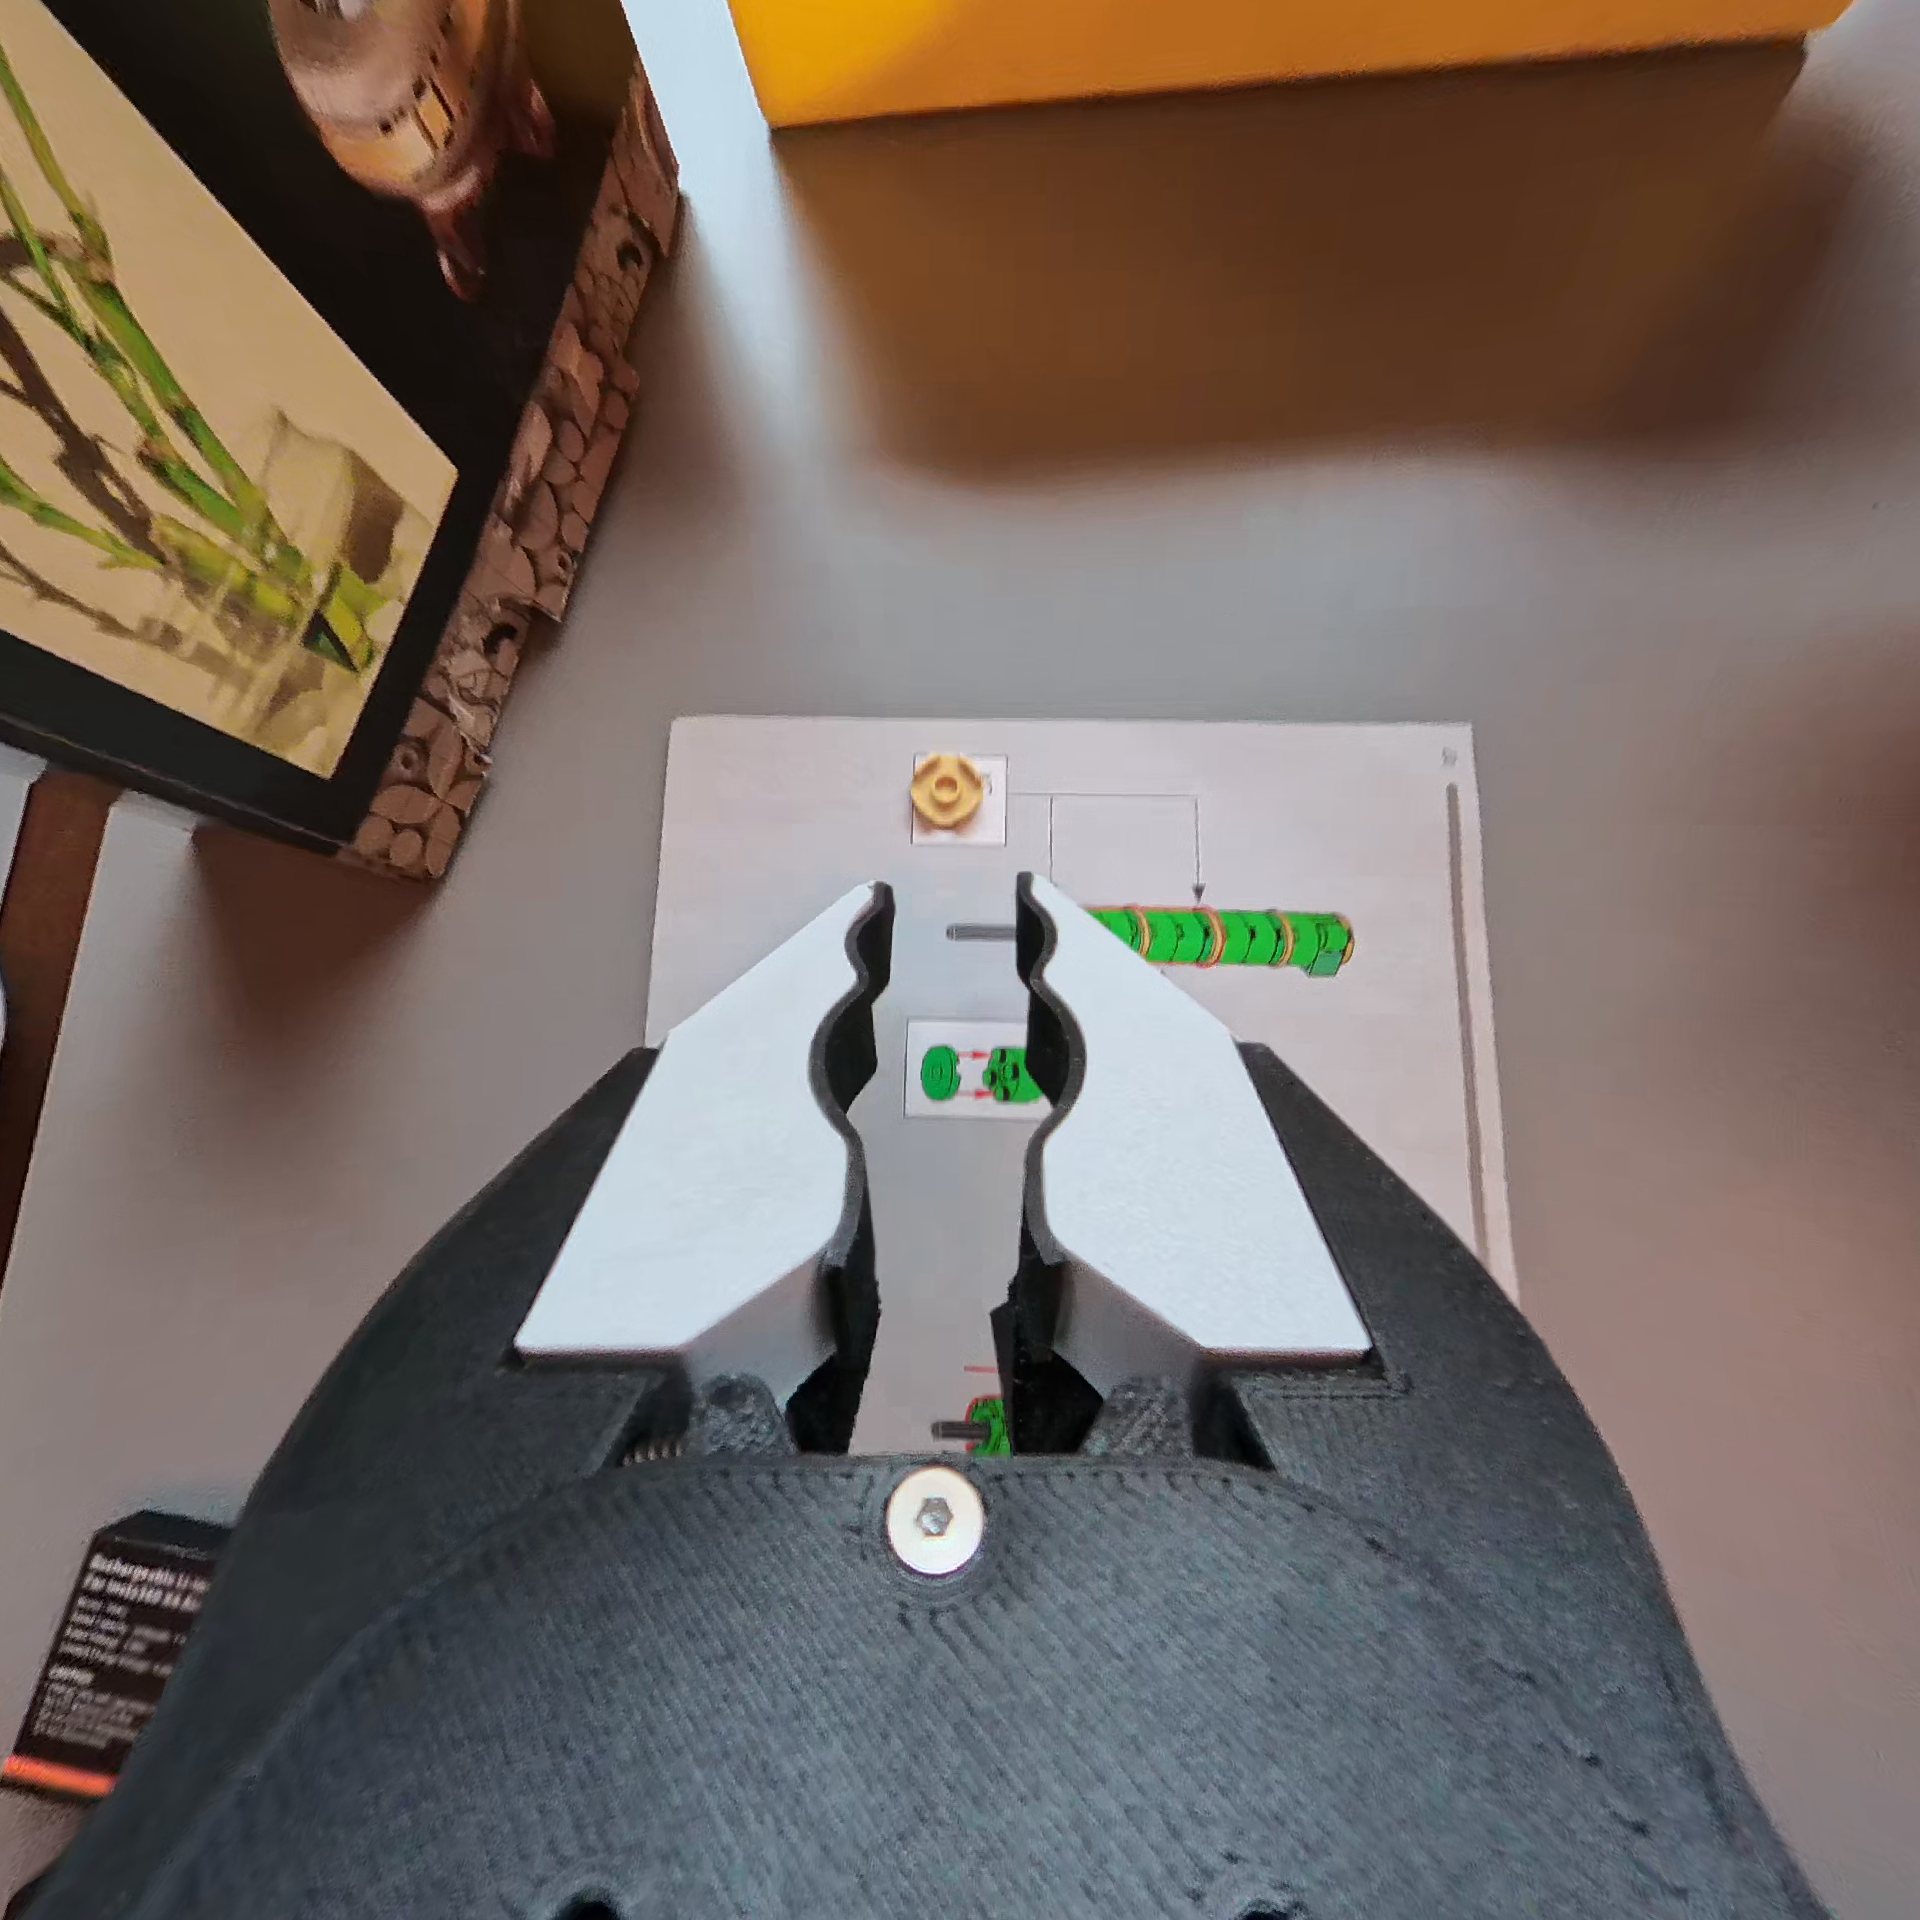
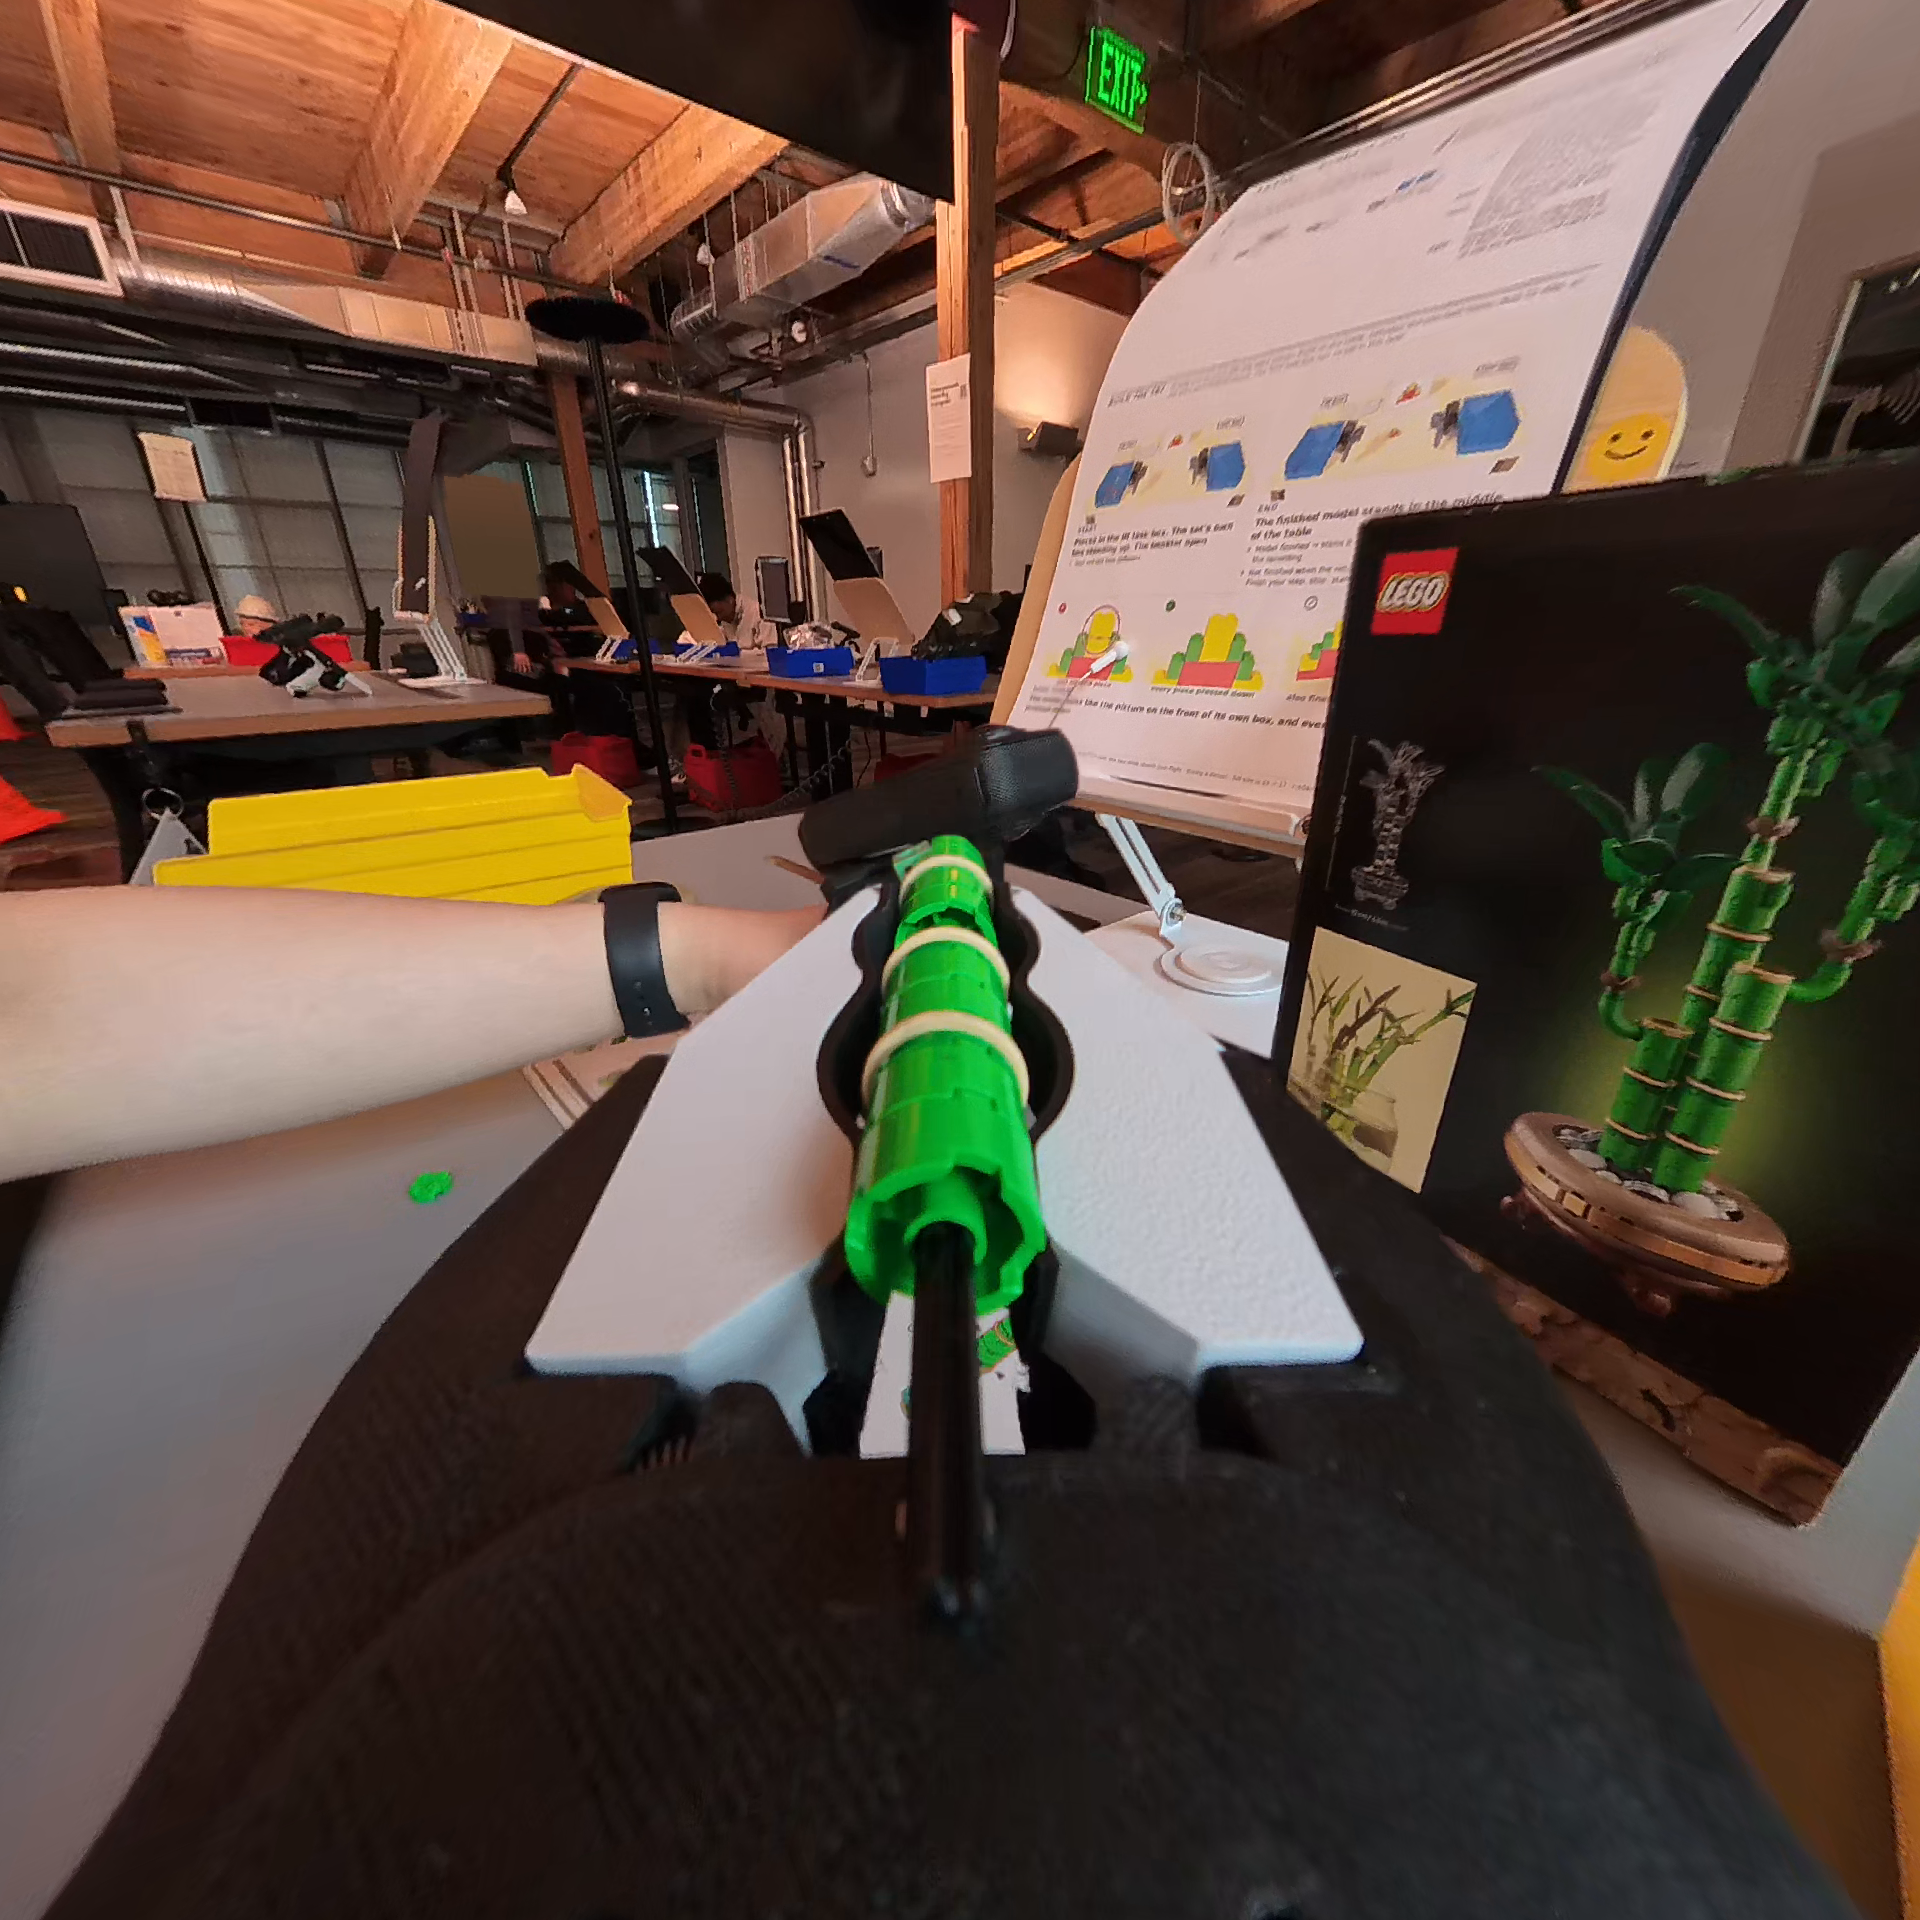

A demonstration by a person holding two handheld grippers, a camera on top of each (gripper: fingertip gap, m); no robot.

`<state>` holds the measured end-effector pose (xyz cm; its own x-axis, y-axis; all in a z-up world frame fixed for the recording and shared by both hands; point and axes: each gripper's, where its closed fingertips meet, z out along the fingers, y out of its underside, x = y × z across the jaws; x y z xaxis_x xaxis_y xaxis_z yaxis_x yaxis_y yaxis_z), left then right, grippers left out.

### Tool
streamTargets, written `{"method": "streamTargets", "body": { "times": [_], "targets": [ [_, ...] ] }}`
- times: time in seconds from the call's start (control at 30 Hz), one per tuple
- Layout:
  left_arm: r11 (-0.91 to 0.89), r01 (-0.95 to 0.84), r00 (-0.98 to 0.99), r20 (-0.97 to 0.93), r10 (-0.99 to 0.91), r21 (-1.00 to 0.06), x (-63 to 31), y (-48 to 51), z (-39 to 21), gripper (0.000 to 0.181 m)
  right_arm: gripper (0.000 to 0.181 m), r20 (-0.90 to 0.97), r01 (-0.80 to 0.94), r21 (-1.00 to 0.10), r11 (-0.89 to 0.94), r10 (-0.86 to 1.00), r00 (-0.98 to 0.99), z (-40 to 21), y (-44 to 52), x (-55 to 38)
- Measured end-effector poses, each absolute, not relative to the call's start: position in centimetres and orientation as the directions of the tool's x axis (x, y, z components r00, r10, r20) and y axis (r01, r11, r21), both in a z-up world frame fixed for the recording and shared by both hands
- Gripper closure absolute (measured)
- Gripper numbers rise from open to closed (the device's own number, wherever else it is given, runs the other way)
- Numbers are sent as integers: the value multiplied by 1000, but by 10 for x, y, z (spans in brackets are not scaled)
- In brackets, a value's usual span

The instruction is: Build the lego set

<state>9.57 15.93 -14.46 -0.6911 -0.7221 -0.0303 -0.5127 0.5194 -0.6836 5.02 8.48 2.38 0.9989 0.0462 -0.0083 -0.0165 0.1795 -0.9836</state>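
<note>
My right gripper (image 2: 940,904) is shut on a green bamboo stalk (image 2: 951,1049) with tan rings. The stalk lies along the fingers, and its black axle (image 2: 945,1403) sticks out toward the camera. My left gripper (image 1: 954,899) is open and empty, pointing down over the instruction page (image 1: 1299,1091) on the grey table. A tan round piece (image 1: 948,792) shows at the page's top; I cannot tell whether it is real or printed. A small loose green round piece (image 2: 429,1185) lies on the table to the left in the right wrist view.
The set's box (image 2: 1610,935) stands upright at the right; it also shows in the left wrist view (image 1: 260,416). Yellow bins (image 2: 416,831) sit at the far left, and one shows at the top of the left wrist view (image 1: 1247,52). A forearm with a black watch (image 2: 639,961) reaches across. A sheet on a stand (image 2: 1351,416) is behind.
</note>
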Motion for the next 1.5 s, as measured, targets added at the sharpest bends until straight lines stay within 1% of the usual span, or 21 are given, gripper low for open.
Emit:
{"method": "streamTargets", "body": {
  "times": [0.03, 0.13, 0.27, 0.37, 0.5, 0.53, 0.63, 0.7, 0.8, 0.83, 0.93, 0.97, 1.03, 1.07, 1.13, 1.2, 1.27, 1.33, 1.37, 1.43, 1.5],
  "targets": [
    [518, -506, -695, -30, -719, -689, 99, 156, -142, 160, 165, -12, -19, -981, 191, 43, 999, 27, 82, 52],
    [549, -481, -719, -50, -693, -684, 106, 147, -141, 157, 165, -27, -34, -975, 218, 34, 999, 34, 77, 57],
    [550, -527, -718, -6, -696, -648, 115, 141, -152, 154, 165, -47, -53, -974, 222, 33, 998, 34, 76, 62],
    [569, -529, -719, -24, -695, -630, 118, 139, -158, 153, 166, -46, -52, -974, 220, 32, 998, 34, 76, 62],
    [583, -518, -705, -74, -706, -626, 117, 143, -157, 162, 165, -42, -48, -972, 228, 30, 999, 36, 74, 62],
    [565, -517, -686, -84, -723, -643, 117, 145, -152, 165, 165, -43, -48, -972, 229, 28, 999, 37, 73, 63],
    [401, -503, -601, -23, -799, -766, 108, 149, -121, 172, 166, -71, -74, -973, 217, 19, 997, 33, 75, 66],
    [280, -521, -563, 78, -823, -807, 89, 151, -106, 172, 165, -91, -93, -978, 185, 21, 996, 26, 79, 67],
    [179, -576, -496, 166, -852, -798, 59, 164, -104, 172, 165, -81, -84, -984, 157, 21, 996, 20, 83, 65],
    [104, -606, -479, 258, -839, -788, 49, 161, -102, 181, 165, -81, -84, -985, 153, 27, 996, 20, 84, 63],
    [-174, -686, -434, 589, -681, -707, 24, 140, -86, 181, 166, -90, -95, -991, 96, 61, 994, 11, 90, 55],
    [-230, -696, -426, 649, -630, -680, 17, 136, -82, 181, 166, -88, -93, -993, 72, 69, 994, 7, 93, 52],
    [-255, -704, -427, 682, -594, -663, 2, 132, -81, 181, 166, -63, -67, -997, 46, 69, 996, 0, 97, 49],
    [-225, -697, -439, 654, -616, -680, -6, 131, -84, 180, 166, -49, -51, -998, 34, 67, 997, -2, 98, 48],
    [-89, -663, -485, 517, -705, -743, -23, 130, -95, 177, 165, -32, -34, -999, 22, 66, 997, -5, 100, 47],
    [105, -586, -528, 281, -801, -804, -35, 130, -106, 163, 166, -40, -42, -999, 29, 76, 996, -4, 100, 44],
    [331, -457, -564, -19, -826, -826, -41, 126, -112, 155, 166, -46, -49, -998, 34, 84, 995, -2, 100, 43],
    [547, -325, -584, -292, -758, -771, -43, 118, -118, 154, 166, -40, -43, -998, 35, 83, 996, -2, 100, 42],
    [626, -280, -593, -381, -709, -728, -43, 114, -122, 154, 166, -37, -40, -999, 37, 82, 996, -2, 99, 43],
    [708, -265, -616, -450, -646, -654, -42, 110, -134, 154, 166, -37, -40, -998, 41, 81, 996, 0, 98, 43],
    [725, -279, -633, -447, -632, -630, -38, 112, -143, 154, 165, -39, -42, -998, 45, 77, 996, 1, 98, 45]
  ]
}}
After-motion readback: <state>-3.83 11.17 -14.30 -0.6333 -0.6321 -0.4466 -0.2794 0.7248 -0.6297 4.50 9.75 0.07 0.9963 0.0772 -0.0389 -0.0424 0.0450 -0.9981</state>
